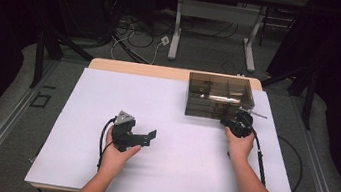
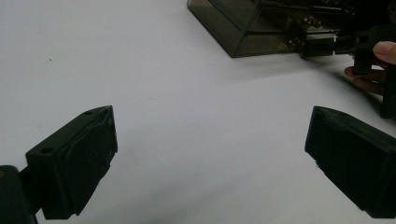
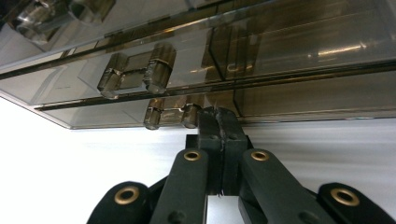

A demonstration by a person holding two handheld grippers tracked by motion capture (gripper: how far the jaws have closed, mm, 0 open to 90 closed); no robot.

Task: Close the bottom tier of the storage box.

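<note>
R tool (image 3: 218,116), clenched with nothing between its jaws, noses the near wall of the smoky clear box (image 1: 219,96) by a hinge; box sits at 1 o'clock on the white table (image 1: 167,141), long axis 9-to-3. L tool (image 1: 145,138) idles released near centre, box well apart toward 2 o'clock. R hand nearer; open room at 9.

Left hand-held gripper (image 1: 145,138), near centre: jaws spread wide, nothing between them, gripped from below by the left hand (image 1: 117,151). Right hand-held gripper (image 3: 218,122), farther right: jaws pressed together, forearm extended.
</note>
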